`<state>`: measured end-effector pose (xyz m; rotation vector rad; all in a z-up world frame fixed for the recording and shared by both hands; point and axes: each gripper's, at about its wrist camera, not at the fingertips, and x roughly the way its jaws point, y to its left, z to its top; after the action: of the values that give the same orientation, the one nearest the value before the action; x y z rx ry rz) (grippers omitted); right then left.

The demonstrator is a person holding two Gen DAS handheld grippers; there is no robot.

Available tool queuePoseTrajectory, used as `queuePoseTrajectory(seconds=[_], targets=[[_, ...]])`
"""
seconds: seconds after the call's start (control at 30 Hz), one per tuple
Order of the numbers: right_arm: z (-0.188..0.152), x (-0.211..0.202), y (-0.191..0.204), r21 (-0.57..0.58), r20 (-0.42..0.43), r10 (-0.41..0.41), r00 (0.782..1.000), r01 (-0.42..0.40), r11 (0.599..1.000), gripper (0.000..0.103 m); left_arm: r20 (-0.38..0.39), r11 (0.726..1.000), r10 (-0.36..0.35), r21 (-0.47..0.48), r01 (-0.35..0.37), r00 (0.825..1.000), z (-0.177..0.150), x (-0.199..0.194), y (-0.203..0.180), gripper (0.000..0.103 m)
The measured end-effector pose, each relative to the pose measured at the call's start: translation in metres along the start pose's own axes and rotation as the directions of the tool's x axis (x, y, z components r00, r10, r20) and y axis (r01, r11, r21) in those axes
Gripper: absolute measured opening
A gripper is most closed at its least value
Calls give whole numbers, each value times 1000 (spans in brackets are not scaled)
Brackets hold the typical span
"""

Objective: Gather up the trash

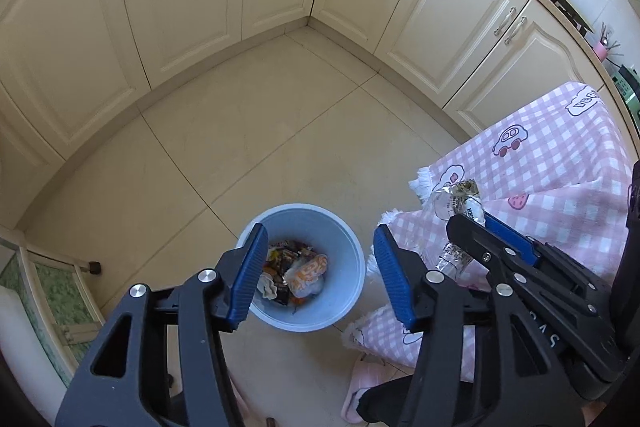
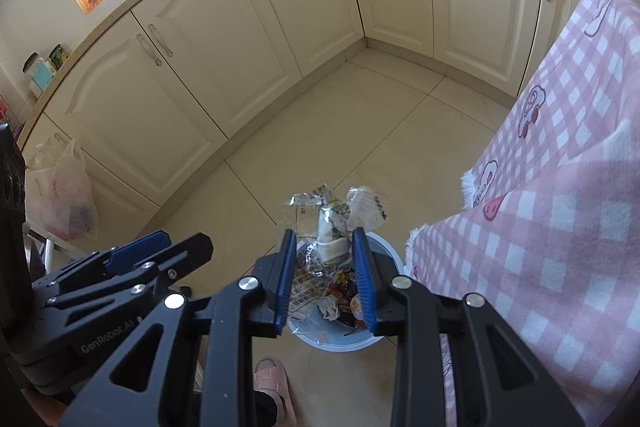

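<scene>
Wrappers [image 2: 340, 223], crumpled and clear, are standing bunched and roughly upright in our right gripper [image 2: 326, 279], its jaws narrowed on them just above the pale blue bin [image 2: 384, 337] on the kitchen floor. Our left gripper [image 1: 320, 271] is hanging over the same bin [image 1: 348, 251] with jaws parted and nothing between them. Its camera is showing us the bin's open mouth and litter; the right one adds a plastic bag [image 2: 64, 195] by the cabinets and a pink slipper [image 2: 272, 379].

Left gripper [image 1: 320, 277] agape, right gripper [image 2: 326, 281] clamped
</scene>
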<state>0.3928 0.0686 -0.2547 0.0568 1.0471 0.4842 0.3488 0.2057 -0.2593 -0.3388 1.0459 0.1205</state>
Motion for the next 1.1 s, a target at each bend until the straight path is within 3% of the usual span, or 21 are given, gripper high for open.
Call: queuePoseTrajectory(seconds=[0.23,0.43,0.53,0.6,0.8,0.87,1.03,1.1], targets=[[-1,11,2,3,-16,9,1000,-9,1000,28,-11,1000,13,-24,-13,1000,-4,-2,14,59],[7,6,10,5,8,31,999,-32,999,31,24,999,18,-36,-18,1000,-1,-20,20,71],[13,0,12,7,19,50,999,-50,999,41,49,999,20,-50,-17,999,1,-34,23,74],[15,-11,13,1,42,45,998,-45,999,42,62,999,18,-53,-15,998,1,-45,23,74],[11,-64,21,-41,118,9,993,-4,999,42,137,1000,12,-9,-11,991,-5,-91,5,75],[5,-89,24,-65,163,-13,986,24,998,47,161,1000,-3,10,1,987,-11,-108,-3,85],[-19,-158,22,-76,264,-49,963,71,995,50,243,998,-40,65,25,969,-31,-160,-30,86],[-32,-187,19,-72,307,-68,949,95,993,56,285,996,-47,85,24,957,-41,-182,-39,91]])
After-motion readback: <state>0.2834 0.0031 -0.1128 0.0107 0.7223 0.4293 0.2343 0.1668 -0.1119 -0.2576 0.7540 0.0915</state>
